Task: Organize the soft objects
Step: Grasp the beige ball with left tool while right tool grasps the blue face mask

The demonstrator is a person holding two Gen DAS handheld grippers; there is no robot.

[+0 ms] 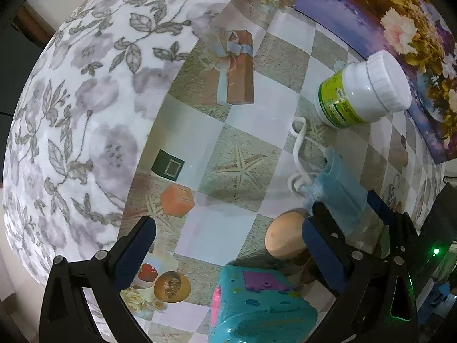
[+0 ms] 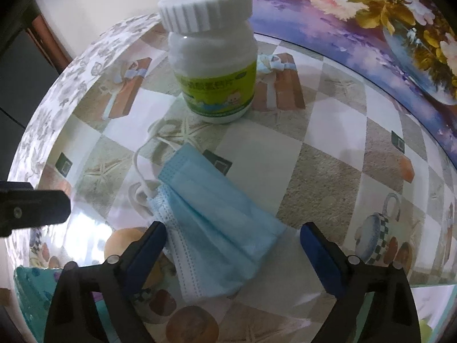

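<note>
The folded pale-blue pleated face mask (image 2: 217,223) with white ear loops lies flat on the glossy checkered tablecloth (image 2: 322,171), in front of the upright white plastic bottle with a green label (image 2: 214,57). The right gripper (image 2: 232,245) hangs over the mask, jaws wide, straddling it without pressing. The left gripper (image 1: 228,251) is also spread wide and empty above a teal toy block (image 1: 262,308).

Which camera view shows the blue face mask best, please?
The right wrist view. There the blue face mask lies folded in the middle of the picture, between the open fingers of the right hand-held gripper, with its white ear loop visible. In the left wrist view the mask is smaller, near the edge and partly hidden behind that gripper.
</note>
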